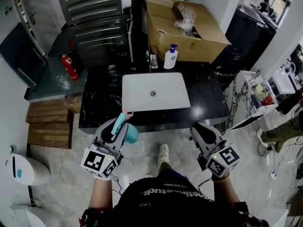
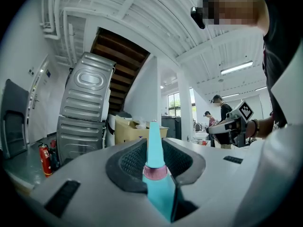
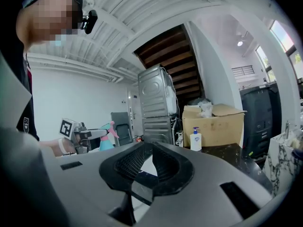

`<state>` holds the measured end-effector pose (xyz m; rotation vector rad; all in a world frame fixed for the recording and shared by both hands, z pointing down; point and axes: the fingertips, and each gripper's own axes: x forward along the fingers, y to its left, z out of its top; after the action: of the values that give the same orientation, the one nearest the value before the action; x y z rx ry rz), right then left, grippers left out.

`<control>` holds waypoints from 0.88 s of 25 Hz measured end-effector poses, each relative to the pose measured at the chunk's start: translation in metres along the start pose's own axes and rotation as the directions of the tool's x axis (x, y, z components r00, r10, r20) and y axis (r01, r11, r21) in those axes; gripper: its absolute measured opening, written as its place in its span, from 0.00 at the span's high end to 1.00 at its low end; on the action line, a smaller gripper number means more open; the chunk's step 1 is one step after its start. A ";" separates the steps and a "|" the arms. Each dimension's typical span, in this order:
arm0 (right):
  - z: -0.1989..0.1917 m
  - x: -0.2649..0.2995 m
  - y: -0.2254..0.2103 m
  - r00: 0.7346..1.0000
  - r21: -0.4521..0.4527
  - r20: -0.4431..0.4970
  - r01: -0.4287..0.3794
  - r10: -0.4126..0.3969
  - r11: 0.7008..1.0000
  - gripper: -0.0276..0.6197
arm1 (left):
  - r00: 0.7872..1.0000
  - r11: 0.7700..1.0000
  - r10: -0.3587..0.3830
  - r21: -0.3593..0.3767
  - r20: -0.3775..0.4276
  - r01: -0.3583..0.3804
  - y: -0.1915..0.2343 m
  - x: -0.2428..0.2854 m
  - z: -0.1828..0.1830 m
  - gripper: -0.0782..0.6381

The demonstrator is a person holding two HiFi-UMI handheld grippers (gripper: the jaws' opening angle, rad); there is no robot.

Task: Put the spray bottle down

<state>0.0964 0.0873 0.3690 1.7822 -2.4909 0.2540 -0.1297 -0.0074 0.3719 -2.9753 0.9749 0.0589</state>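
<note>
The left gripper (image 1: 115, 127) is clamped on the teal spray bottle (image 1: 131, 133), which stands between its pads with its top poking forward past the tips. The bottle is held in the air short of the white sink (image 1: 137, 94), off its near left corner. The right gripper (image 1: 199, 129) is narrow and empty off the sink's near right corner, well apart from the bottle.

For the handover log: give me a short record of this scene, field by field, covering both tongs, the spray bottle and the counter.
left tongs: shut on the spray bottle
spray bottle: teal with a pink nozzle, held in the air by the counter's front edge
right tongs: tips together, nothing between them
counter: black, with a white sink set into it
behind the sink: soap pump bottle, open cardboard box
task state: bottle not yet put down
</note>
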 end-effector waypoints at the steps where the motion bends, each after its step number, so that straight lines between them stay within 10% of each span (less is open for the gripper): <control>1: 0.002 0.012 -0.007 1.000 0.003 0.005 -0.013 0.013 1.000 0.83 | 1.000 1.000 0.007 0.003 -0.002 -0.007 0.006 0.010 0.000 0.74; 22: 0.053 0.187 -0.183 0.976 0.017 0.057 -0.211 0.210 0.977 0.83 | 0.993 0.991 0.112 0.072 -0.036 -0.109 0.087 0.226 0.010 0.74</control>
<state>0.2108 -0.1542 0.3622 1.5524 -2.7278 0.2491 0.0007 -0.2115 0.3537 -2.8683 1.1208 -0.0341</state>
